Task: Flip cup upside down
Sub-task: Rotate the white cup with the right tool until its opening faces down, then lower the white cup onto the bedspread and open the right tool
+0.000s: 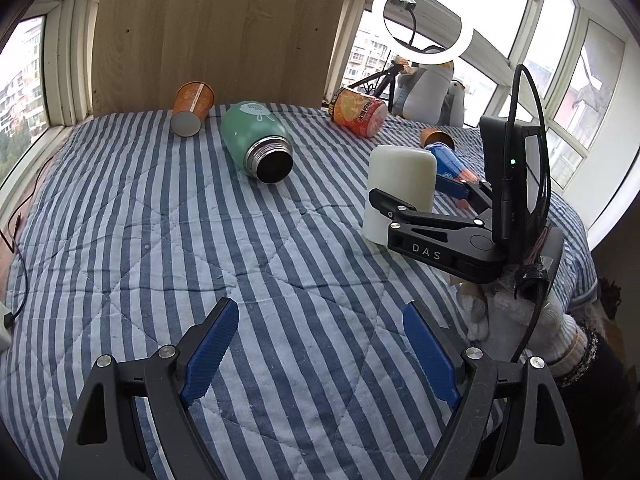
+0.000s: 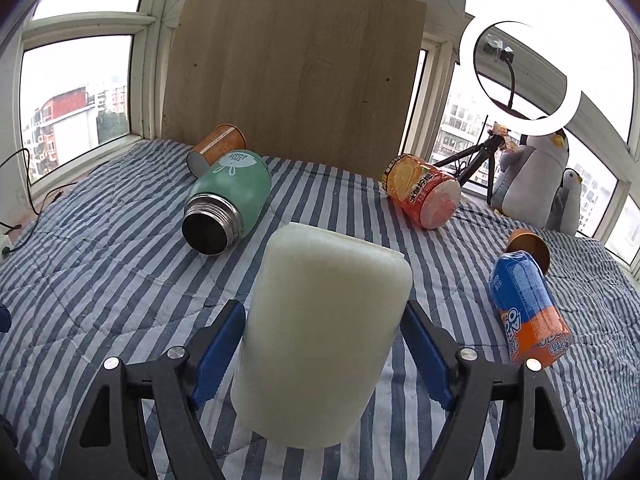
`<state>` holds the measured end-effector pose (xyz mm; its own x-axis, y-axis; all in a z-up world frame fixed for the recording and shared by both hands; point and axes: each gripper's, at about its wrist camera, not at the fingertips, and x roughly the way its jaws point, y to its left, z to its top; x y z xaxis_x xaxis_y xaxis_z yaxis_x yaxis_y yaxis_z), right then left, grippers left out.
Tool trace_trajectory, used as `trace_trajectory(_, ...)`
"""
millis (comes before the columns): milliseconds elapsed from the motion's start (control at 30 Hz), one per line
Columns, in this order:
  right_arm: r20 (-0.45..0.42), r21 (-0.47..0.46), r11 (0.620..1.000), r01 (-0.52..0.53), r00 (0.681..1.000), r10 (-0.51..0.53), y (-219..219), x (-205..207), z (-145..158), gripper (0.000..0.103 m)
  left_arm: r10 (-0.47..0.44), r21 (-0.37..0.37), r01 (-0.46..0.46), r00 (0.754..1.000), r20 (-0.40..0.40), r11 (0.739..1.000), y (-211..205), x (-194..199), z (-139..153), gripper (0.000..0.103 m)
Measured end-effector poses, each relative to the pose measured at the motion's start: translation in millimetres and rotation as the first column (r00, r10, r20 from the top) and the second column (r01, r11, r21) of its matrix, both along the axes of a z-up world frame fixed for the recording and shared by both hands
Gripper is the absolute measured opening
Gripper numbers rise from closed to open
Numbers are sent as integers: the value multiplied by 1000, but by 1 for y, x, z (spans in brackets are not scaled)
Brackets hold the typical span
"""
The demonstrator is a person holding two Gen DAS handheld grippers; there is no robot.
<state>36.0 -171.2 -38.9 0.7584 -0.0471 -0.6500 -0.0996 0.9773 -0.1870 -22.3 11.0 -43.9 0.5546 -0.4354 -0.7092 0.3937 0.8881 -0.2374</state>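
The black body of the right gripper [image 1: 416,196] carries the white letters "DAS", readable in the left wrist view. The green flask [image 2: 228,196] has a white rabbit drawing and small white lettering on its base, too small to read. The blue and orange can [image 2: 528,308] and the orange noodle tub [image 2: 424,192] both bear printed Chinese characters that are not legible here.

One white cup [image 2: 320,340] stands on the striped quilt [image 2: 100,260] with its closed end up and its wider rim down on the cloth. It sits between the blue pads of the right gripper [image 2: 322,350], whose jaws are spread wider than the cup, with a gap at each pad. The left gripper [image 1: 320,344] hangs over bare quilt, well apart from the cup [image 1: 400,192], its jaws wide apart and holding nothing.

Five other containers lie on their sides: one flask, one orange paper cup [image 2: 218,148], one noodle tub, one can, and one copper-coloured cup [image 2: 530,246] just behind the can. Two toy penguins [image 2: 532,176] sit by the window, beside one ring light [image 2: 520,76]. One wooden board [image 2: 292,80] leans at the back.
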Motion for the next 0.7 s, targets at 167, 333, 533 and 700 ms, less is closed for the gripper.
trace_trajectory(167,-25,30,999,-29,999,30,-4,-21,1,73,0,12,0,1000,21,1000,-6,-4,-1,87)
trace_trajectory(333,21,56,997,-47,999,46,-5,-39,7,72,21,19,-23,995,95,1000,-16,-11,4,87)
trace_trajectory(533,71,91,994,-55,996,48,-8,-54,15,75,37,23,-42,983,182,999,-29,-23,8,87)
trace_trajectory(700,132,113,993,-42,991,27,-16,-76,23,78,84,16,-92,956,282,996,-35,-35,11,89)
